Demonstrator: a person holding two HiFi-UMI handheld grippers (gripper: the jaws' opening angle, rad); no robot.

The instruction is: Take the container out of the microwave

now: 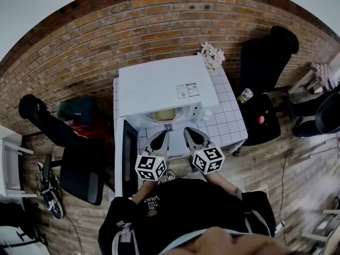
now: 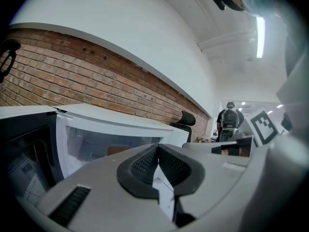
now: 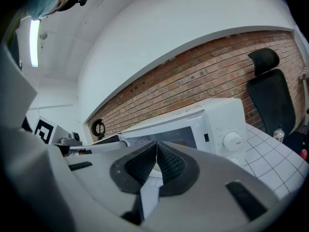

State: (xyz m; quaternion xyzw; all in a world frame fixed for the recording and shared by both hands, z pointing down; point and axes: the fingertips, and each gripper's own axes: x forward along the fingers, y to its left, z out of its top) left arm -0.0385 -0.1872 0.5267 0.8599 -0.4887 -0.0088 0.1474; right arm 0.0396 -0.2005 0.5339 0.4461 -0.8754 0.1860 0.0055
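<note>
At the left tongs (image 2: 158, 150): pressed together, pads meeting, nothing pinched. Same at the right tongs (image 3: 156, 148): pressed together, empty. Held side by side, nearly level, both aimed at the open mouth of the microwave (image 1: 159, 86), tips just short of the opening, above the front strip of the table (image 1: 229, 122). Straight ahead of the tips, roughly midway between the two lines of aim and deeper in the cavity: the container (image 1: 164, 115), pale yellow, low on the cavity floor, touched by neither pair. Nothing in the gap between tips and container. Way in left clear by the door (image 1: 129, 155), swung fully out to the left, close beside the left tongs. To the right of the cavity, just beyond the right tongs: the control panel with its round dial (image 3: 232, 140). Further right, bare white tiles of the table; at its back corner, against the brick wall (image 1: 106, 31), pale flowers (image 1: 211, 54). Off the table's right side: a black right chair (image 1: 265, 62), with a bottle (image 1: 245, 95) at its near edge and a small red thing (image 1: 260, 119) on the seat. Off the left side, beyond the door: a dark left chair (image 1: 74, 153). Far off in the left gripper view: a person (image 2: 229, 120) with a backpack, back turned.
</note>
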